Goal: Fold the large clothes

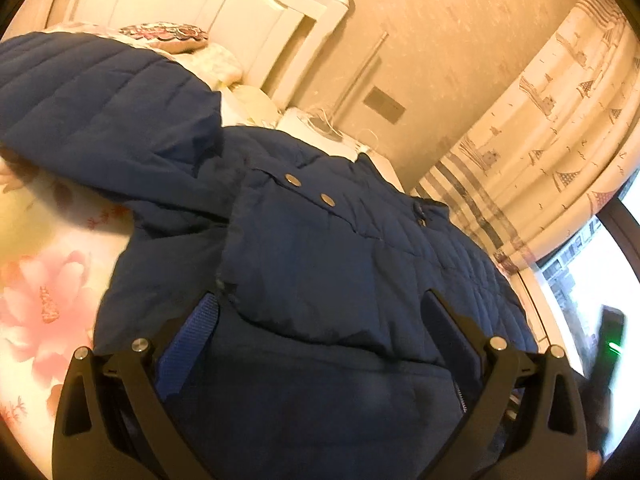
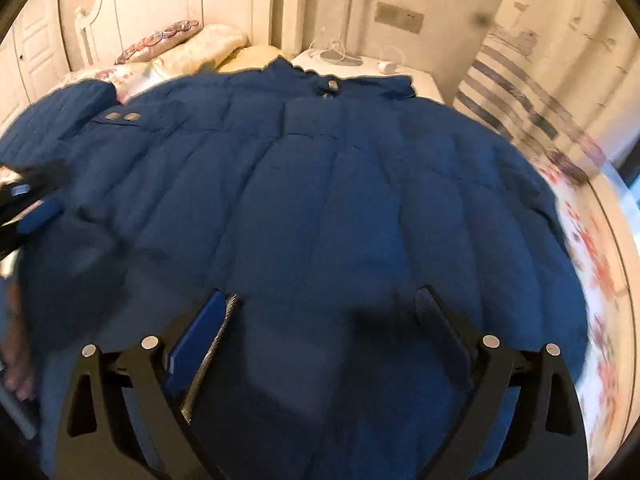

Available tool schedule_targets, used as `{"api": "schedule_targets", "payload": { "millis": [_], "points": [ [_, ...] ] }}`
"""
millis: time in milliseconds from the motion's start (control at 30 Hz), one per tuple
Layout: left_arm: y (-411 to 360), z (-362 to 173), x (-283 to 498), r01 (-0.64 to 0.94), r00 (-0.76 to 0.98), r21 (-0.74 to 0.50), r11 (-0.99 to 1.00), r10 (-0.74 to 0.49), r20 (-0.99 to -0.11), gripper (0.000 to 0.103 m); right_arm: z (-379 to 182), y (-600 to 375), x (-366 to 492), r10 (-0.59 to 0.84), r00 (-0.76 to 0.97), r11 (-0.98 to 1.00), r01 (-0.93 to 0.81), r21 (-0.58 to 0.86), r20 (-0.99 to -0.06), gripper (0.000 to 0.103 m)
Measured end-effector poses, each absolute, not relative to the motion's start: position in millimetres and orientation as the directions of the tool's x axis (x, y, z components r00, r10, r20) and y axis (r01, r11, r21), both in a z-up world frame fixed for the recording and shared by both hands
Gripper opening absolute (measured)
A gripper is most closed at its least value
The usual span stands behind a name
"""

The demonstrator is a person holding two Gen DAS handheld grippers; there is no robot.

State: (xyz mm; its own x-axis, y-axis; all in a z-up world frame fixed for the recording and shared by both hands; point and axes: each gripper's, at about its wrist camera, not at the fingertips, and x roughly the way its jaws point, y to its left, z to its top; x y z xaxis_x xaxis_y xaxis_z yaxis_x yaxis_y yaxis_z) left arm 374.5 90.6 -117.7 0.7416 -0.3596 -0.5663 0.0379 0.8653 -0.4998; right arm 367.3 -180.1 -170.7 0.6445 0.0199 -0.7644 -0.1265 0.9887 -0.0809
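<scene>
Directly ahead of the right gripper (image 2: 326, 300), jaws spread wide, the blue jacket (image 2: 320, 184) lies on the bed (image 2: 600, 280); left gripper (image 1: 320, 300) likewise wide, over the jacket's pocket

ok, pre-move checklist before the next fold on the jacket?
1. Blue jacket spread flat on the bed: ok.
2. Left gripper fingers open, nothing held: ok.
3. Right gripper fingers open, nothing held: ok.
4. Sleeve laid out flat: not ok, it is bunched up.
5. Hem edge near the fingers: cannot tell, hidden.
6. Snap buttons fastened: cannot tell.
</scene>
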Motion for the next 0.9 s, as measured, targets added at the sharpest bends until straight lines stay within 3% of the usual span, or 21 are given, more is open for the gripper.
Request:
{"api": "schedule_targets", "payload": {
  "millis": [167,233,333,500,700,900],
  "points": [
    [96.6,-117.9,373.0,0.014,0.752,-0.518,0.855,-0.350,-0.558,0.100,-196.4,-173.6,301.7,-0.051,0.629,0.972,-0.147,-0.183,-0.776,0.097],
    [99.7,-117.4,372.5,0.014,0.757,-0.531,0.847,-0.356,-0.548,0.100,-204.4,-183.8,282.4,-0.009,0.685,0.986,-0.114,-0.119,-0.728,0.098],
    [116.3,-111.8,364.0,0.019,0.795,-0.585,0.811,-0.367,-0.483,0.100,-206.5,-192.8,285.2,0.030,0.668,0.993,-0.107,-0.056,-0.743,0.098],
    [215.2,-92.9,322.7,-0.167,0.933,-0.767,0.620,-0.152,-0.326,0.100,-206.8,-193.3,285.8,0.054,0.658,0.994,-0.110,-0.024,-0.751,0.098],
    [362.2,-97.9,309.0,-0.341,0.936,-0.867,0.364,0.041,-0.351,0.098,-208.0,-194.5,282.4,0.065,0.656,0.994,-0.111,-0.011,-0.752,0.099],
    [441.1,-97.2,345.2,-0.436,0.896,-0.839,0.326,0.067,-0.440,0.094,-208.8,-196.4,283.6,0.084,0.650,0.993,-0.114,0.013,-0.755,0.099]
  ]
}}
